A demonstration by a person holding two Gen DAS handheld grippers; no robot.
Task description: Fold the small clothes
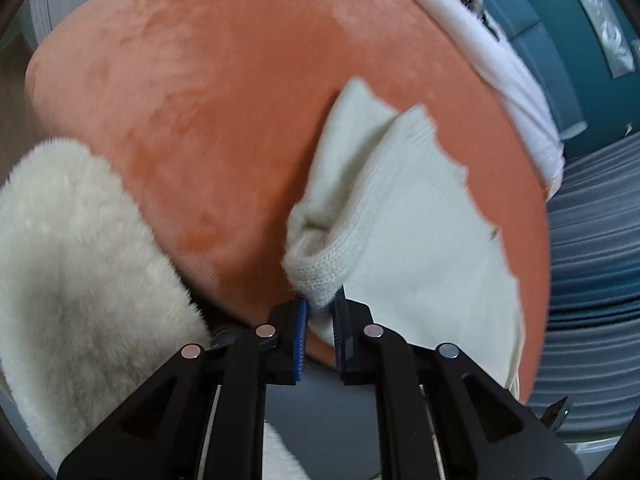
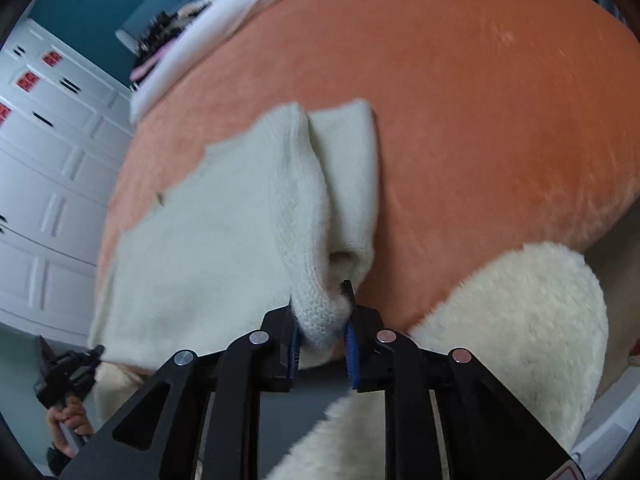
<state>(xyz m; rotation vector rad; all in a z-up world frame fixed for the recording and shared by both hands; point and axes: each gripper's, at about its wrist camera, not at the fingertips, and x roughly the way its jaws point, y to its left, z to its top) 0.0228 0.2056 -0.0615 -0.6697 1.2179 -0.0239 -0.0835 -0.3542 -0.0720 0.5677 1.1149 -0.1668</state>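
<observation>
Orange plush surface (image 1: 240,80), teal wall (image 1: 576,40); both grippers (image 1: 320,312) (image 2: 322,328) pinching cream knit garment (image 1: 400,208).

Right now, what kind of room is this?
Probably a bedroom. There is an orange plush blanket spread like bedding, white panelled wardrobe doors beside it, and a cream knitted garment being folded on top. A fluffy white rug or throw lies nearby.

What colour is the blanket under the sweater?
Orange; right wrist view shows it best.
</observation>
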